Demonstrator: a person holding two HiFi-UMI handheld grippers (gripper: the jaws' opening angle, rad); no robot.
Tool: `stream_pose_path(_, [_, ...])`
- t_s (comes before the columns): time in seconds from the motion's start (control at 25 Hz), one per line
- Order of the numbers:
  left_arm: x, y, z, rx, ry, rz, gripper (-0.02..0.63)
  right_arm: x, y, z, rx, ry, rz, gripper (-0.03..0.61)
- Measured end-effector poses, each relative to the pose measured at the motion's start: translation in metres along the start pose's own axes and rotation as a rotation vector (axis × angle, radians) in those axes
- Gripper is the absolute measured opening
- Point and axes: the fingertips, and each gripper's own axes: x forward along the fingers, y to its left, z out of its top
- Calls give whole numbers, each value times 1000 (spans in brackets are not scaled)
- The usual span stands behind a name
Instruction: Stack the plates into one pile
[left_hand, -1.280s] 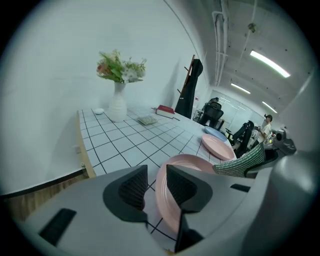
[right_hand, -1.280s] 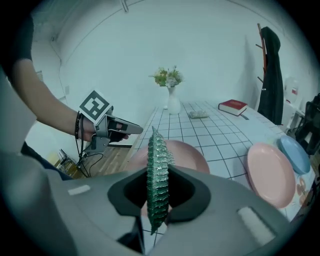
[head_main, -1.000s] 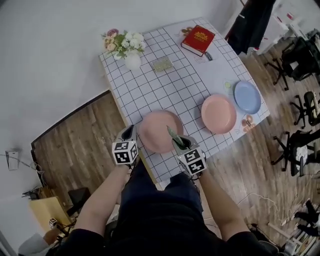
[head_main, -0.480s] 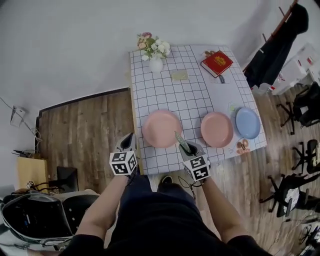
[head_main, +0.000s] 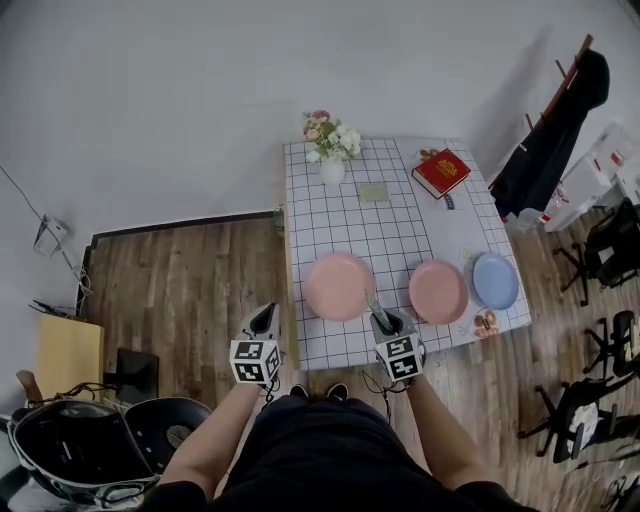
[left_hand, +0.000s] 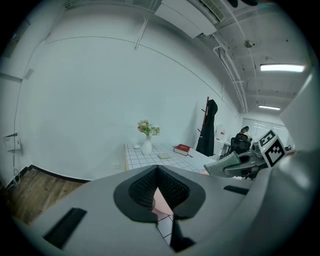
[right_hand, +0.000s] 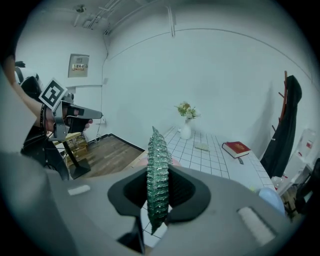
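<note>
Pink plate (head_main: 338, 286) beyond jaws, green strip (right_hand: 158, 177) clamped

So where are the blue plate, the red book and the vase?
blue plate (head_main: 495, 281), head view, its middle.
red book (head_main: 441, 172), head view, its cover.
vase (head_main: 332, 171), head view, its white body.

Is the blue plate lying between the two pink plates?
No, the blue plate is rightmost; the middle pink plate and left pink plate lie to its left.
</note>
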Motion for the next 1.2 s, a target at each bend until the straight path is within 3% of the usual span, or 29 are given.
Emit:
stream_pose_path(0.36, [-20,7,-6,4,4,-45,-6,-7,27,-10,12,29,-49,80])
stream_pose_path(0.8, [-22,-22,-28,18,18,-127,-6,-45,33,-48,10,93,-126,80])
stream_pose_path(0.96, [-27,-34,-26,9,-8,-81,-6,-55,27,-61,-32,87,-89,80])
stream_pose_path(1.2, [-36,-67,-32,-44,-56,71,-6,-72,-2,-69,-122,34,6,80])
